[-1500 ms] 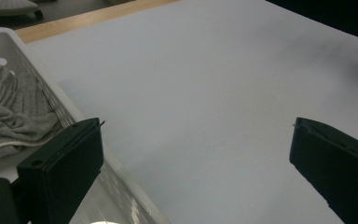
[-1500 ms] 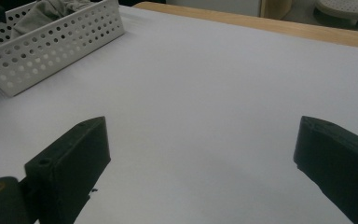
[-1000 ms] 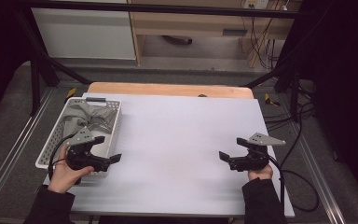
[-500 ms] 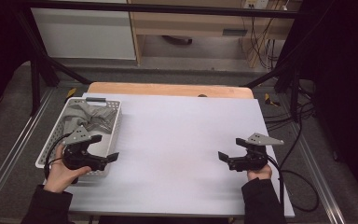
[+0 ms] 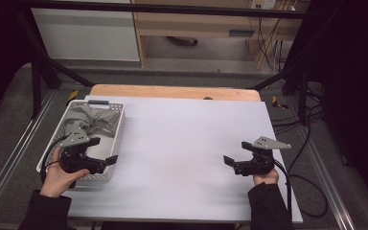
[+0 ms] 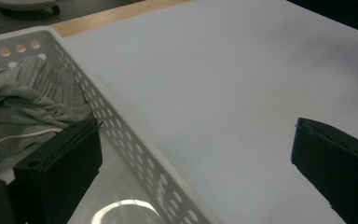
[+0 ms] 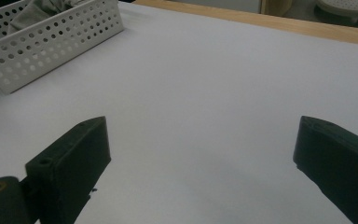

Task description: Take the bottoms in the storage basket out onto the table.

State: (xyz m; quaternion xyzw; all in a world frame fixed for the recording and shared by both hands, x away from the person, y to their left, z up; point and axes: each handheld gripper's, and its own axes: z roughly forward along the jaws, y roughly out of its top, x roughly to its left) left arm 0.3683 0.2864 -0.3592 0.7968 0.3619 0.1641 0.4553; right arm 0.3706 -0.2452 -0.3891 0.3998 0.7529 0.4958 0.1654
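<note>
A white perforated basket [image 5: 117, 125] stands at the table's left edge and holds a crumpled grey garment [image 5: 90, 122]. My left gripper [image 5: 103, 151] hovers over the basket's near right corner, open and holding nothing. In the left gripper view the basket's rim [image 6: 135, 154] runs between the wide-apart jaws of the left gripper [image 6: 196, 163], with the grey garment [image 6: 23, 102] to the left. My right gripper [image 5: 235, 153] is low over the bare white table near its right edge, open and holding nothing. The right gripper [image 7: 200, 154] faces the basket [image 7: 46, 42] across the table.
The white tabletop [image 5: 182, 143] lies between the two grippers, with a wooden strip [image 5: 172, 91] along its far edge. Cables [image 5: 311, 182] trail off the right side to the floor. Black frame legs and shelving stand beyond the table.
My left gripper has drifted a little left, further over the basket's near corner. The right gripper has barely moved. Both stay open.
</note>
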